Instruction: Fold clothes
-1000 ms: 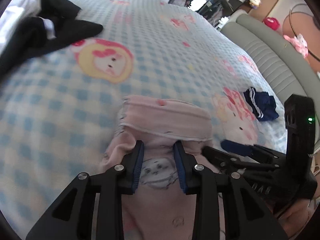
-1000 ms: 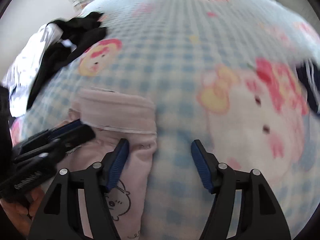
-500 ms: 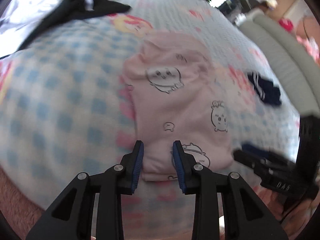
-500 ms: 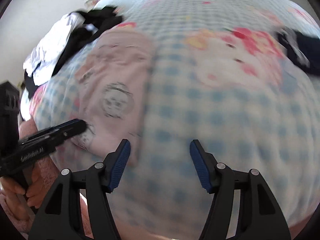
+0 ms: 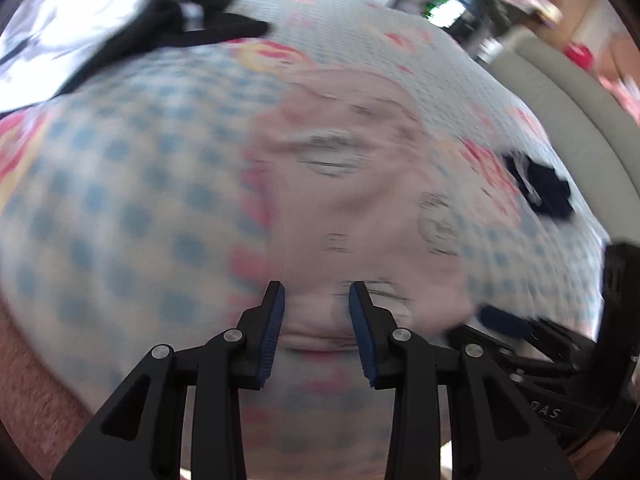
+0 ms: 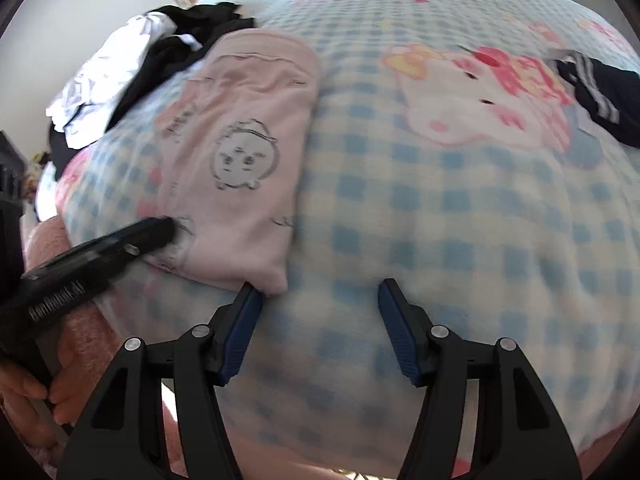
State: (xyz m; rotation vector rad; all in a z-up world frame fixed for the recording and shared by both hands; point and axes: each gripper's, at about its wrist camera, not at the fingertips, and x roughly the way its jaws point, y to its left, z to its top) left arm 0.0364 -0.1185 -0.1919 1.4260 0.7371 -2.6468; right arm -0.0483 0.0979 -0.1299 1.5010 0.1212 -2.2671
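The bed cover [image 6: 460, 208], a soft fleecy blanket in blue-and-white check with pink cartoon cats, is filling both views and bulging over the near edge. Far left on it, a heap of black and white clothes [image 6: 132, 68] is lying crumpled and looks unfolded; at the far right a small navy garment [image 6: 600, 92] with white stripes is waiting too. Between them, left of centre, the pink garment [image 6: 240, 160], a thin knit printed with little outlined faces, is lying as a neat flat oblong, so this piece appears folded and the rest is left. The right gripper [image 6: 318, 290] is hovering wide open at its near corner, holding nothing. The left gripper [image 5: 316, 292] is poised over its near edge, jaws parted; blur is hiding whether they touch cloth.
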